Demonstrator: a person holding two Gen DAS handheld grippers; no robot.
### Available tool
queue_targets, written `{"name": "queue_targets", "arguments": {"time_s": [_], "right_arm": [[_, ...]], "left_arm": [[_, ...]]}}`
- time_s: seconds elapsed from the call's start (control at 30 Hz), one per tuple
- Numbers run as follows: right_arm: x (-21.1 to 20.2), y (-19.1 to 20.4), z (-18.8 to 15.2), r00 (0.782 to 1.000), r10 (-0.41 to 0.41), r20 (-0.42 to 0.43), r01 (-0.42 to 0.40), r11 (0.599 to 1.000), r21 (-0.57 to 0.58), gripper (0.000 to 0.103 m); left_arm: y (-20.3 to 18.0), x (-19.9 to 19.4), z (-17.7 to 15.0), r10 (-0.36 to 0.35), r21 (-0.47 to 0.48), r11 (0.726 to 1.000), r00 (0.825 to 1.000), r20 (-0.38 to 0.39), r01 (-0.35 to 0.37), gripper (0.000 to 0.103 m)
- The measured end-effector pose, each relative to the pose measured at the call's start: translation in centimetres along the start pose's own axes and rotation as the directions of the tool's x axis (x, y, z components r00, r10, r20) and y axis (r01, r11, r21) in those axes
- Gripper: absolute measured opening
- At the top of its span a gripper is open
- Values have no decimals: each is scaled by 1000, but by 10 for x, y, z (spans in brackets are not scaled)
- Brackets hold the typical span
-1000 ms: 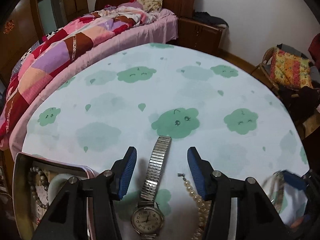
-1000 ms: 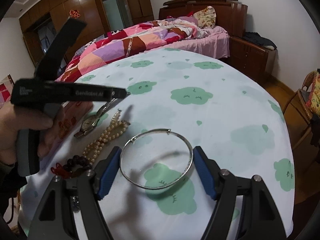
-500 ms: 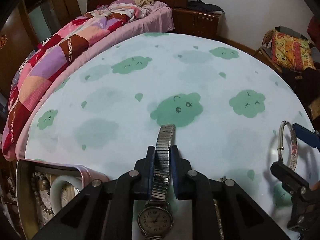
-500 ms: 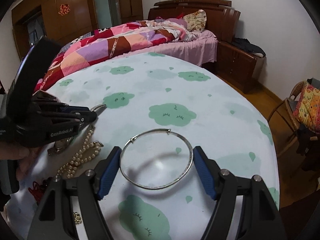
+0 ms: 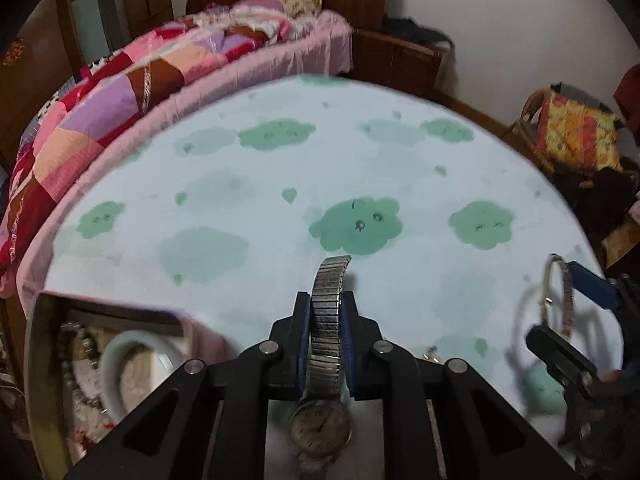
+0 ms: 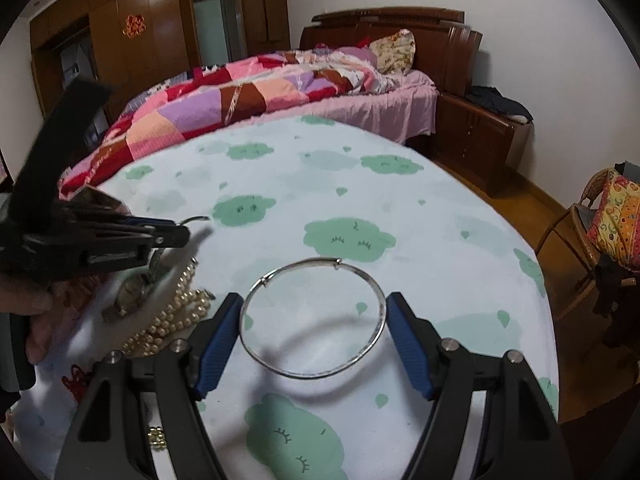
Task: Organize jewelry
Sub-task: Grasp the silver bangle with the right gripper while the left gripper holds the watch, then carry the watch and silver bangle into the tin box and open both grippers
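A silver watch [image 5: 327, 320] with a metal stretch strap lies partly on the cloud-print tablecloth [image 5: 240, 200]. My left gripper [image 5: 326, 312] is shut on the strap, whose free end curves up past the pads, and the dial [image 5: 320, 428] sits below the jaws. From the right wrist view the left gripper [image 6: 176, 232] is at the left over the watch [image 6: 132, 292]. My right gripper [image 6: 314, 328] is shut on a thin silver bangle [image 6: 372, 280], held a little above its shadow. The left wrist view shows that bangle [image 5: 546, 284] at the far right.
An open jewellery box [image 5: 36, 360] at the lower left holds a white bangle [image 5: 116, 352] and bead strands. A pearl necklace [image 6: 172, 320], a red charm [image 6: 76, 376] and a small gold piece [image 6: 156, 436] lie nearby. A bed [image 6: 280, 92] stands behind, a wicker chair [image 6: 600, 216] to the right.
My left gripper's jaws, open around the watch strap a second ago, have shut on it, and the strap end now stands raised. The right gripper still holds the bangle.
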State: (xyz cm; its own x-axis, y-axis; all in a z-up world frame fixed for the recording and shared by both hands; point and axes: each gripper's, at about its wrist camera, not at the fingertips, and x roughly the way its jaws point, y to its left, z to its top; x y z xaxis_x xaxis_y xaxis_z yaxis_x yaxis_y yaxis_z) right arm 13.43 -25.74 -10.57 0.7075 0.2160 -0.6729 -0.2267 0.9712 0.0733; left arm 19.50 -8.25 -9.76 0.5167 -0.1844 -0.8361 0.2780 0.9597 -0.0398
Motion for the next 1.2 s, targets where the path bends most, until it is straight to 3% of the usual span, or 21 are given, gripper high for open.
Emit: {"name": "queue_targets", "arguments": {"time_s": [0.27, 0.57, 0.8, 1.2], "right_arm": [[-23, 13, 10, 998, 45, 53, -45, 999, -9, 74], [-54, 49, 40, 985, 118, 126, -108, 991, -76, 74], [-58, 91, 51, 972, 199, 125, -178, 972, -156, 74], [-45, 171, 51, 952, 295, 85, -256, 917, -307, 74]], "left_arm": [[15, -94, -11, -69, -29, 997, 980, 189, 76, 14], [35, -180, -18, -93, -37, 993, 928, 360, 114, 14], [65, -204, -39, -33, -77, 995, 916, 399, 69, 14], [124, -197, -85, 64, -233, 972, 917, 394, 33, 14]]}}
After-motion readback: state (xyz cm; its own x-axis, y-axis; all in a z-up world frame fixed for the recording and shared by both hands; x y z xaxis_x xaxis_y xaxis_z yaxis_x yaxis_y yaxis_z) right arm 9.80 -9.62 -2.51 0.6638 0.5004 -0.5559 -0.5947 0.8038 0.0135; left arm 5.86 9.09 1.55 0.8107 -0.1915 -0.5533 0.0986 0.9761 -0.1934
